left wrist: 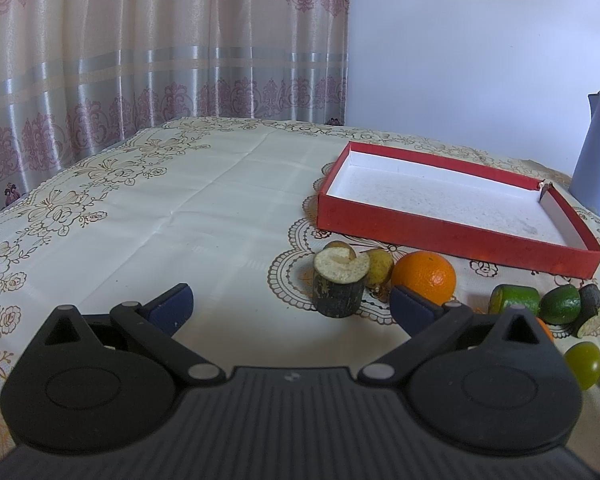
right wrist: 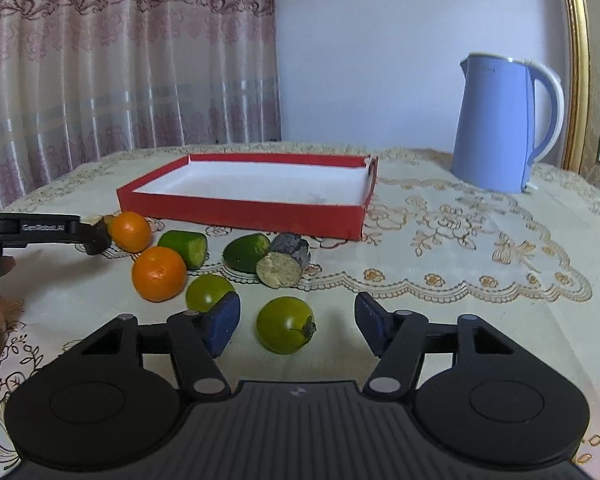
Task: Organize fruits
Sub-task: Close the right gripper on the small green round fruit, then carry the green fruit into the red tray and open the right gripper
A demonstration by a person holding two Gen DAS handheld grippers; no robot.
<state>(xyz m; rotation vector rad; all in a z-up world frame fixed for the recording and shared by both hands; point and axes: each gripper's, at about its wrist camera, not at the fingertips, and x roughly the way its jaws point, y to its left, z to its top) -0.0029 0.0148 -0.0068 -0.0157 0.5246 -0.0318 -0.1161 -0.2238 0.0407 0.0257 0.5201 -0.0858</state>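
Wide bare tablecloth (left wrist: 188,216) fills the left of the left wrist view, running to the curtain (left wrist: 140,40) at the far edge. The left gripper (left wrist: 292,304) hangs low with its jaws spread and nothing between them; a dark cut stump (left wrist: 340,284) and an orange (left wrist: 424,274) lie just ahead. The red shallow box (right wrist: 244,212), white inside, sits mid-frame in the right wrist view, the fruit strewn in front of it. The right gripper (right wrist: 298,324) has jaws apart around a glossy green tomato (right wrist: 286,324), its blue pads clear of it. A second green tomato (right wrist: 208,292) crowds the left pad. Cut green pieces (right wrist: 184,246) and an orange mandarin (right wrist: 159,274) lie beyond. A blue kettle (right wrist: 500,124) stands upper right.
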